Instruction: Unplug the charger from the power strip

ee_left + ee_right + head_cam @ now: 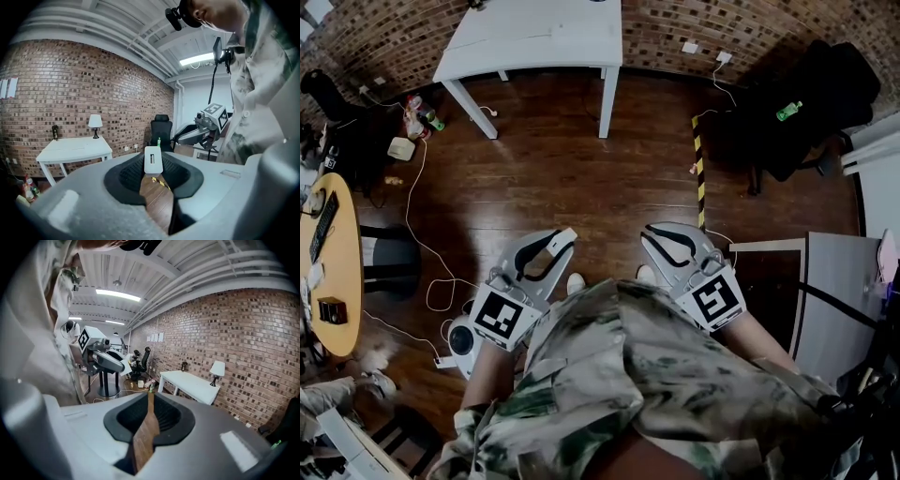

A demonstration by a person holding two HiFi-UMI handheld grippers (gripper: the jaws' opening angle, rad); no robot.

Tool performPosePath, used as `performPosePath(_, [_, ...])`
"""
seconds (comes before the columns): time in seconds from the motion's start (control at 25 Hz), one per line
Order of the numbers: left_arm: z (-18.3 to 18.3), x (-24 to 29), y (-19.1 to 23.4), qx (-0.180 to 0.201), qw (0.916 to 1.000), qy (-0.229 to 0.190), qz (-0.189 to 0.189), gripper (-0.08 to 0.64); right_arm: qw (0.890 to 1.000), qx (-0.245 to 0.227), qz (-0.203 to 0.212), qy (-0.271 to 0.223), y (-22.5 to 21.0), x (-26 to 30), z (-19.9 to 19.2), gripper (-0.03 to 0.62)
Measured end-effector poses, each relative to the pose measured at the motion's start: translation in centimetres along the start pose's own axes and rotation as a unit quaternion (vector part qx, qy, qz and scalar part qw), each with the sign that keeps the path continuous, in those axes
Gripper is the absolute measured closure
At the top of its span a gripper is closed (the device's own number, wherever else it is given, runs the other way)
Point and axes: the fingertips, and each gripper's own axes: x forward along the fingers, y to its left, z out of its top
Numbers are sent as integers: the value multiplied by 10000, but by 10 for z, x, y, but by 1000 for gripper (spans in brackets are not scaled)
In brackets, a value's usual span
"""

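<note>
The left gripper [569, 236] pinches a small white charger [153, 161] between its jaw tips. The block stands upright there with a slot on the face toward the camera, and it is plugged into nothing. The left gripper view shows the charger held up over the wood floor [581, 178], with a yellow-and-black tape strip [698, 178] on the floor beyond it. The right gripper [652, 234] is level with the left and a little apart from it. Its jaws are pressed together at the tips with nothing between them. Both point toward a white table [534, 37] by the brick wall [384, 37]. A white cable [417, 225] trails over the floor to the left, near a round table [342, 272].
</note>
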Motion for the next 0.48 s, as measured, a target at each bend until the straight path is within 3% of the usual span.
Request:
performPosePath(0.28, [-11,-3,5,59,9997,-73,-207,454,9998,50,-157,85,12,10,-6,548])
performPosePath(0.48, [-15,-55,41,33,9992,-121,-376,453,9994,79,-255,219,46,49,31,549])
